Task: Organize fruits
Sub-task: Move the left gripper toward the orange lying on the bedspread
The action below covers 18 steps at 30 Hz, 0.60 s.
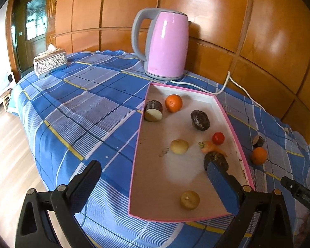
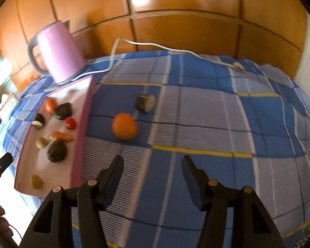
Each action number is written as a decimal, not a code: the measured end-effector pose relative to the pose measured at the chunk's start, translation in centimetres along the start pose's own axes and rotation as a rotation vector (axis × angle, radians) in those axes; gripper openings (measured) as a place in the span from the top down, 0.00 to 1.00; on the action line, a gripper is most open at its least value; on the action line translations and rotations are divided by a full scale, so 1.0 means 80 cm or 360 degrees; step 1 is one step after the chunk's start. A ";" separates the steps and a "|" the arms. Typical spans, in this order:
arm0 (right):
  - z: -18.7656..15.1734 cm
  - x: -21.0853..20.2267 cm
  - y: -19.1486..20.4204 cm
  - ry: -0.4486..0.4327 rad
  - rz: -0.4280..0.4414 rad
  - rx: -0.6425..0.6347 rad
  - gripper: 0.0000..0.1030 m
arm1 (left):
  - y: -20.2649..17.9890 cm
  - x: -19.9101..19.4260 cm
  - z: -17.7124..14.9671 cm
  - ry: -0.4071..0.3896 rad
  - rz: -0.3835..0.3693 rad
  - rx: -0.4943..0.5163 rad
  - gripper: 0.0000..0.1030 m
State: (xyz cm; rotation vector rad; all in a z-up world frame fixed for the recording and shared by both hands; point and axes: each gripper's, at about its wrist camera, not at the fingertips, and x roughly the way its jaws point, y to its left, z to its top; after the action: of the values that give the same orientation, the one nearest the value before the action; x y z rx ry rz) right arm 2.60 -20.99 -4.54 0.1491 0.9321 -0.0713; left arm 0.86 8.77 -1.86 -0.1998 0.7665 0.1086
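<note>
A pink-rimmed tray [image 1: 138, 144] [image 2: 82, 136] lies on the checked cloth. It holds several pieces: an orange [image 1: 173, 103], dark cut pieces [image 1: 200, 119], a small red fruit [image 1: 218, 138], a carrot [image 1: 208, 146] and pale round pieces [image 1: 179, 146]. My left gripper [image 1: 153, 170] is open over the tray's near left edge, empty; its right finger [image 1: 221, 177] hides part of a dark piece [image 1: 217, 159]. Outside the tray lie an orange [image 2: 124, 126] [image 1: 258, 155] and a dark cut piece [image 2: 145, 102] [image 1: 258, 141]. My right gripper [image 2: 153, 165] is open and empty, just short of that orange.
A pink kettle [image 1: 165, 43] [image 2: 60, 55] stands behind the tray, its white cord [image 2: 155, 45] running along the wooden wall. A tissue box [image 1: 50, 63] sits at the far left. The table edge drops to the floor [image 1: 8, 144] on the left.
</note>
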 end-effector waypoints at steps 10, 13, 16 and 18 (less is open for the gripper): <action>-0.020 -0.005 -0.045 -0.0004 -0.0139 0.0089 0.43 | -0.017 -0.002 -0.004 0.0009 -0.0042 0.0071 0.00; -0.026 -0.007 -0.057 -0.0005 -0.0175 0.0113 0.43 | -0.023 -0.004 -0.005 0.0013 -0.0061 0.0095 0.00; -0.031 -0.008 -0.068 -0.0003 -0.0208 0.0138 0.43 | -0.029 -0.005 -0.007 0.0015 -0.0071 0.0118 0.00; -0.034 -0.010 -0.075 -0.0003 -0.0225 0.0157 0.43 | -0.032 -0.006 -0.007 0.0015 -0.0079 0.0130 0.00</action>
State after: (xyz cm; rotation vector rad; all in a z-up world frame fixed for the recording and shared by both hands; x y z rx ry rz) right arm -0.77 -26.48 -6.10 0.1740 0.9372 -0.2485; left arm 0.57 6.11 -1.58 -0.1416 0.7733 0.0290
